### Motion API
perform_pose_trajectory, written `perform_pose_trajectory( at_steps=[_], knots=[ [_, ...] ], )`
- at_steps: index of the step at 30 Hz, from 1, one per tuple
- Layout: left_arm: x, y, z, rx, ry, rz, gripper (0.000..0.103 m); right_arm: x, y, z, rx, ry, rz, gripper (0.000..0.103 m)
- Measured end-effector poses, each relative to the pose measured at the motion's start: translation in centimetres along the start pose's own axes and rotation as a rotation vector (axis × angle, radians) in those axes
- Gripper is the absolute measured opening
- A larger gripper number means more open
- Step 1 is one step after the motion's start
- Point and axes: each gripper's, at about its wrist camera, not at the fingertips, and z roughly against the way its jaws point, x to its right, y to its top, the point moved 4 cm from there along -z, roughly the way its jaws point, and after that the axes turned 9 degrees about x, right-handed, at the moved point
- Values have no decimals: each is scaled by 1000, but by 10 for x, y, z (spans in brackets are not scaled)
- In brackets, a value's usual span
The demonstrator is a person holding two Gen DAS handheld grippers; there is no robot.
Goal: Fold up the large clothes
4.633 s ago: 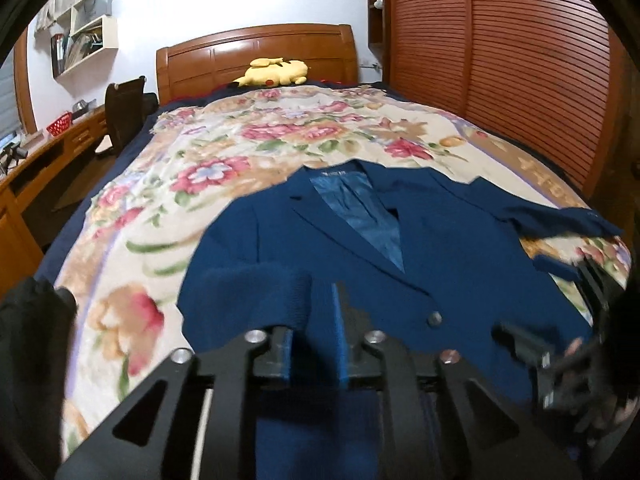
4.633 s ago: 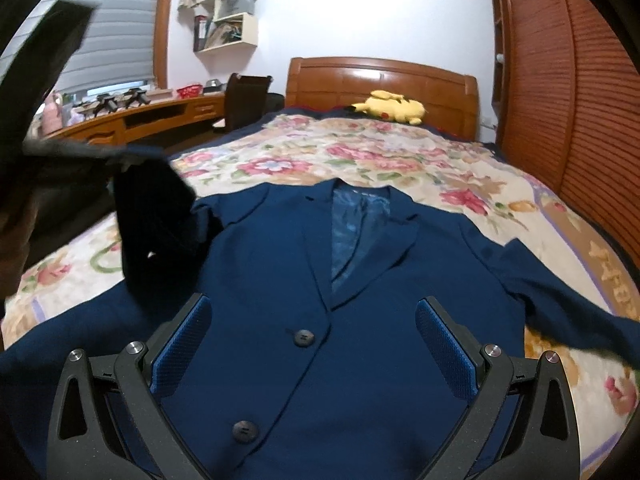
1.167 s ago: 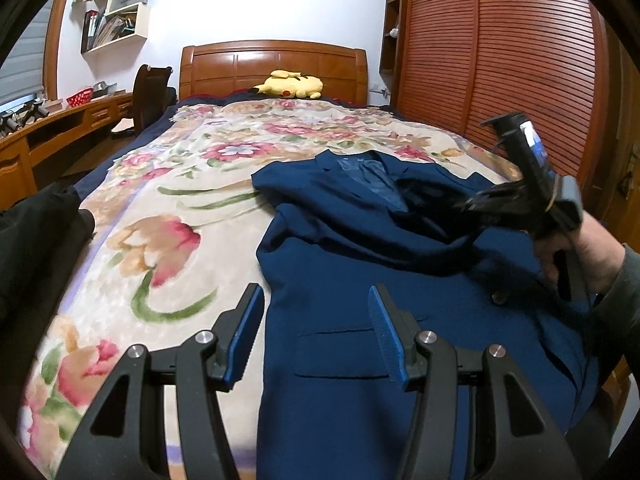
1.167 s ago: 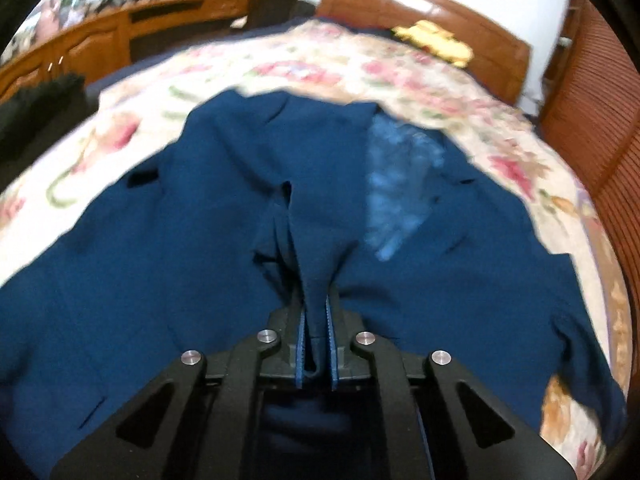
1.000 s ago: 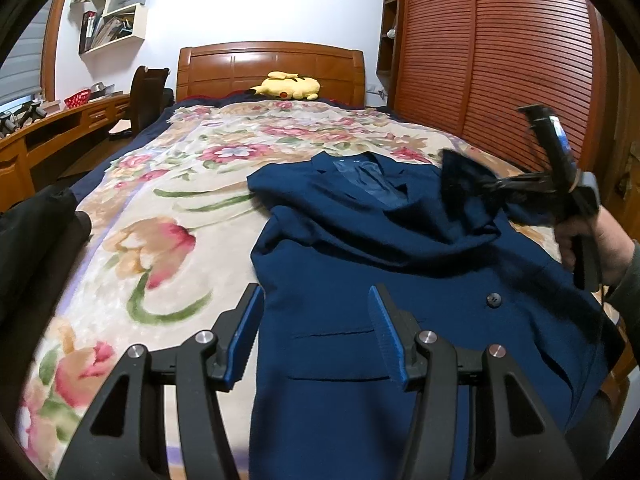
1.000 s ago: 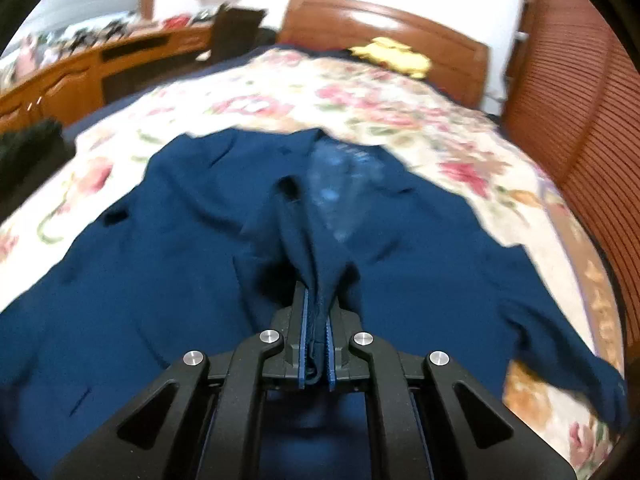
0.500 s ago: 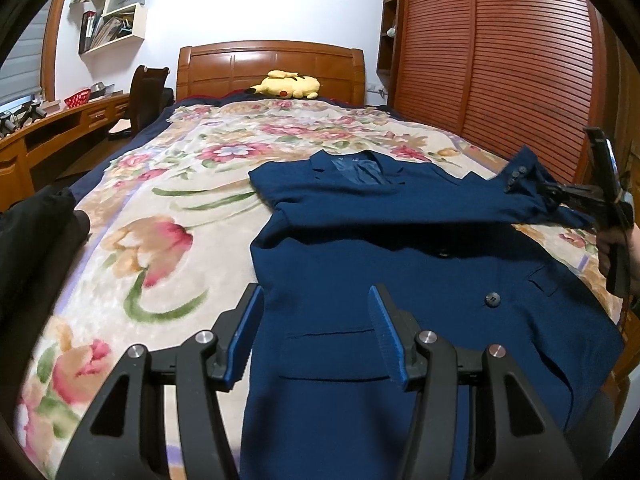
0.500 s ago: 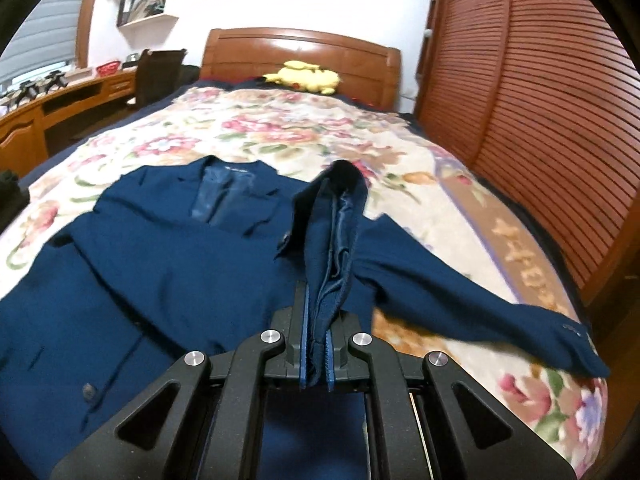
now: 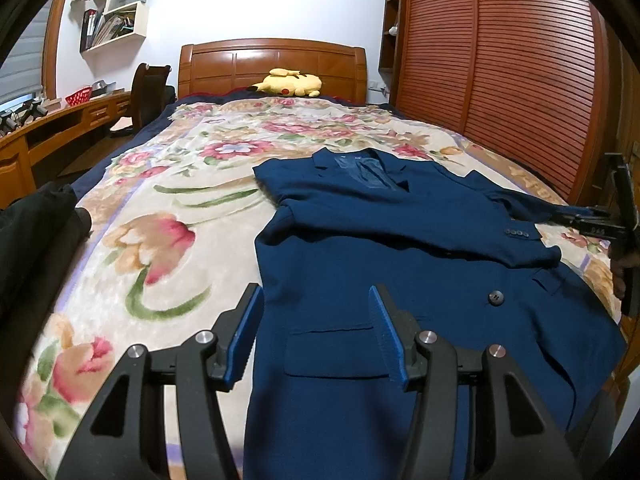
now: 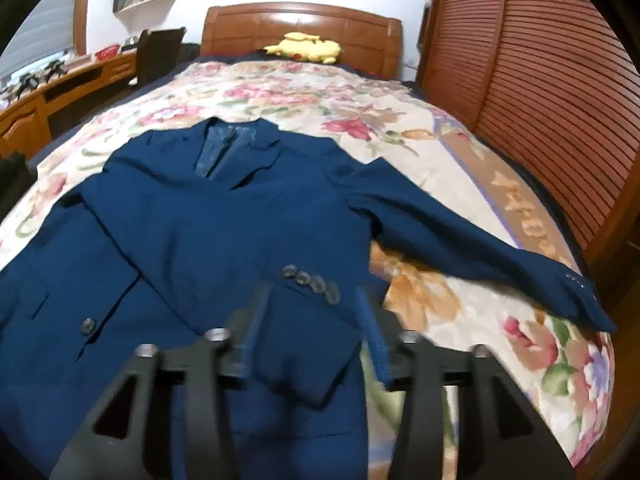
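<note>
While the bed [image 9: 168, 216] fills the room under its flowered cover, a blue jacket [image 9: 400, 280] lies flat on it, one sleeve [image 10: 224, 248] folded across the chest, the other sleeve [image 10: 472, 240] stretched out sideways. The left tool [image 9: 316, 328] hovers over the hem, jaws apart and empty. The right tool [image 10: 312, 328] is opening, the folded cuff [image 10: 308, 312] between its jaws.

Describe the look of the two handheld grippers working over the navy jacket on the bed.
The left gripper has two matte black angular plastic fingers with triangular cut-outs, silver round bolt heads on top, and ribbed bright blue pads on the inner faces. The right gripper is the same build: black cut-out fingers, silver bolts, blue pads, blurred in its own view. No cables, markings or sleeves are visible.
</note>
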Motion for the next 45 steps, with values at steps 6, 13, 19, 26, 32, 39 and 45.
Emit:
perform_pose_trajectory(
  at_steps=[6, 13, 19, 26, 32, 39, 45],
  knots=[
    [4, 2, 1, 8, -9, -3, 53, 4, 3, 11, 20, 5, 15, 54],
    [7, 8, -3, 0, -20, 0, 53, -22, -3, -14, 0, 87, 64, 54],
    [0, 26, -15, -29, -31, 28, 53, -43, 1, -47, -11, 134, 82, 54],
    [-16, 49, -45, -55, 59, -65, 53, -49, 0, -71, -25, 179, 102, 54],
    [-35, 60, -94, -108, 65, -71, 53, -53, -10, -86, -52, 200, 98, 54],
    [-43, 72, -158, -158, 38, -98, 53, -59, -20, -93, -61, 194, 122, 54],
    [-41, 86, -210, -189, 13, -108, 53, -61, -23, -96, -70, 189, 128, 55]
  ],
)
